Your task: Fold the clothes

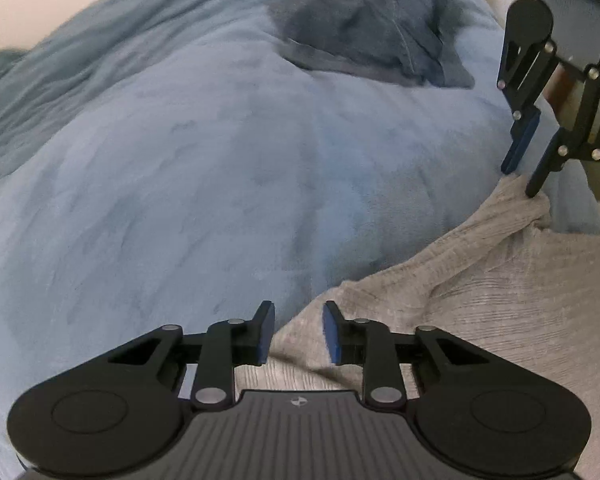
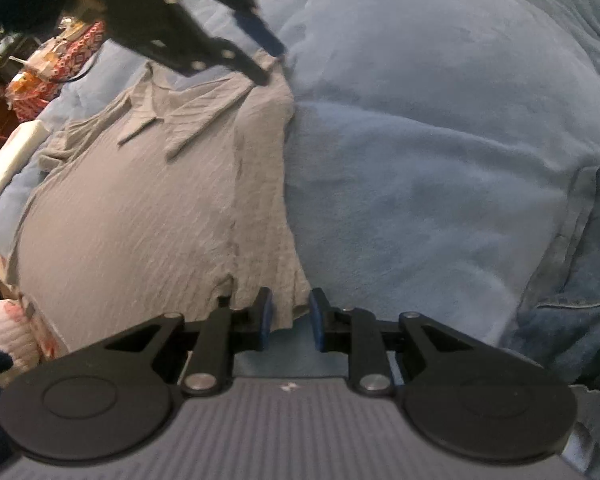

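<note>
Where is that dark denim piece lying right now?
The denim garment lies crumpled on the blue blanket, at the top of the left wrist view; in the right wrist view it sits at the right edge, well apart from the beige shirt.

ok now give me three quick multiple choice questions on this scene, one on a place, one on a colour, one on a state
1. Where does the grey shirt lie? A on a light blue blanket; B on a wooden floor; C on a hanger.
2. What colour is the denim garment? A red; B dark blue; C white.
3. How do the jaws of the left gripper stand? A apart; B clamped on the denim; C out of view.
Answers: 1 A, the blanket shows under and beside the shirt; 2 B, both views show it dark blue; 3 A, a gap shows between its pads.
</note>
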The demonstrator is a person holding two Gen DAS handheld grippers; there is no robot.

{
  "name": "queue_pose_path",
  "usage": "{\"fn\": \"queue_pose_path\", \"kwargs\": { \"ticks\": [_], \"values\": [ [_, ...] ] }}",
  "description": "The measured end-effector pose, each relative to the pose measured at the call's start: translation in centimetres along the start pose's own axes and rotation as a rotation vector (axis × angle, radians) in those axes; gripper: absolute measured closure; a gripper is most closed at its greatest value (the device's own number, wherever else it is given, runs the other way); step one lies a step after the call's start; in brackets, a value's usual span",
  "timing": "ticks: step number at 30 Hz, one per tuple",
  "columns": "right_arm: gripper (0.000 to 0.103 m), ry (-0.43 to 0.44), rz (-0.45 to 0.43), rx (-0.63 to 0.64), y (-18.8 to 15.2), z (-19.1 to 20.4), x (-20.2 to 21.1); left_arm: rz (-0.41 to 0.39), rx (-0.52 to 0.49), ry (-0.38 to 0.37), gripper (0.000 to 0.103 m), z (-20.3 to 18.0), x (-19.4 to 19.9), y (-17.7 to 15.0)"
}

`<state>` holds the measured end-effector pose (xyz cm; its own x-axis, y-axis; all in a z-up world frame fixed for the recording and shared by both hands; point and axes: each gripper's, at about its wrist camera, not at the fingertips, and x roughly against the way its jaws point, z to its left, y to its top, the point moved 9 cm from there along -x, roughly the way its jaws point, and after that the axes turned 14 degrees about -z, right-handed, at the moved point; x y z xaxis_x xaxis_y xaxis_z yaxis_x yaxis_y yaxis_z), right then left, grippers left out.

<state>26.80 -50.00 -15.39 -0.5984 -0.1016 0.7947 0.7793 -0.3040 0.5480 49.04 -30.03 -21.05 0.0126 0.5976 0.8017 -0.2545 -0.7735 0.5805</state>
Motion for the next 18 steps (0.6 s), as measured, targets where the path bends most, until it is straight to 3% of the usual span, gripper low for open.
{"fn": "queue_pose_path", "kwargs": {
  "ticks": [8, 10, 13, 16, 18],
  "values": [
    [0.080, 0.010, -0.005, -0.104, -0.3, -0.6, -0.4, 0.168, -0.228, -0.180, 0.080, -2.3, -2.8, -0.5],
    [0.089, 0.000, -0.006, -0.122, -0.5, -0.5, -0.6, 0.194, -0.249, -0.206, 0.080, -2.5, -3.2, -0.8],
    [0.097, -0.014, -0.017, -0.129, -0.6, -0.4, -0.4, 0.183, -0.262, -0.241, 0.100, -2.9, -3.2, -0.9],
    [0.098, -0.038, -0.041, -0.109, -0.1, -0.3, 0.6, 0.132, -0.278, -0.220, 0.100, -2.5, -2.4, -0.5],
    [0.098, -0.070, -0.051, -0.078, 0.6, -0.7, 1.1, 0.090, -0.230, -0.175, 0.100, -1.1, -1.6, 0.3]
  ]
}}
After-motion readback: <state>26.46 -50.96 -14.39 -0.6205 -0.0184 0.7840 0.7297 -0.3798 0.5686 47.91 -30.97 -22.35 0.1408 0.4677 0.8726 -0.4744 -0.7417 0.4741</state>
